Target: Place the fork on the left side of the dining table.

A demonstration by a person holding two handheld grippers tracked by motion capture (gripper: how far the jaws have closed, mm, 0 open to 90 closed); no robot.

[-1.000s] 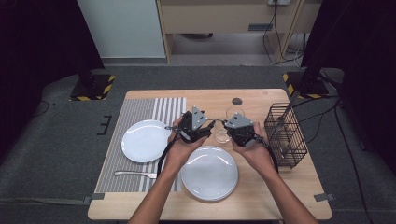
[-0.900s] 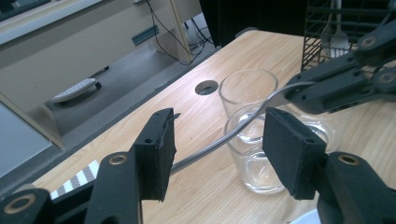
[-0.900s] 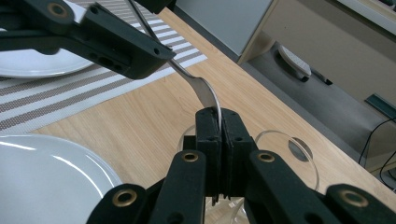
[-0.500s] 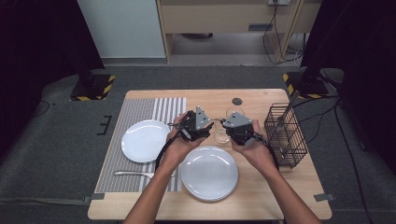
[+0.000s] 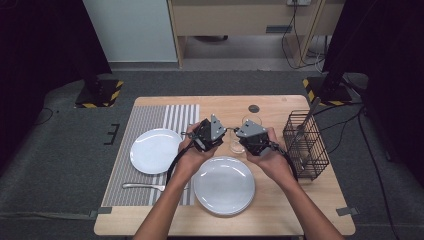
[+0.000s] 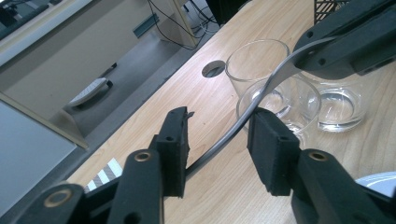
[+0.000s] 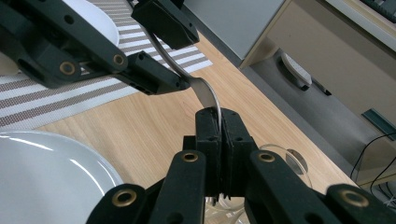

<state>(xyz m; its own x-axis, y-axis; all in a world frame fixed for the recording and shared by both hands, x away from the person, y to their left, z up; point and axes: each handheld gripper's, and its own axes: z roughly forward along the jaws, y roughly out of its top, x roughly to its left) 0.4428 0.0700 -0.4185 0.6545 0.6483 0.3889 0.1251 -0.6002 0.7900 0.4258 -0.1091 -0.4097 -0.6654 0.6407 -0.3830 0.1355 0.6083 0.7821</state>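
While the right gripper [image 7: 219, 114] is clamped tight on the broad end of a metal utensil [image 7: 205, 91], the left gripper [image 6: 219, 120] is set around its slim handle. The left jaws have just been closing, but a gap is still seen on at least one side, so no firm grip by them is recorded; whether the handle rests against one pad cannot be told. The utensil is thus held in the air between the two grippers, above the wooden table [image 5: 280, 210], carried by the right one alone. Whether it is a spoon or a fork cannot be told. Just behind it two clear glasses [image 6: 254, 60] and a small glass dish [image 6: 338, 107] are noted. Further out, a white plate [image 5: 223, 185] lies near the table's front edge, a second plate [image 5: 155, 150] lies on the striped placemat [image 5: 150, 117] with a fork [image 5: 144, 186] in front of it, and a wire basket [image 5: 306, 145] stands at the right with cutlery in it. A handover from right to left is judged to be about half done. Left to do, as judged: the left grip completed, the right jaws released, the utensil laid at a plate, probably the bare one in front.
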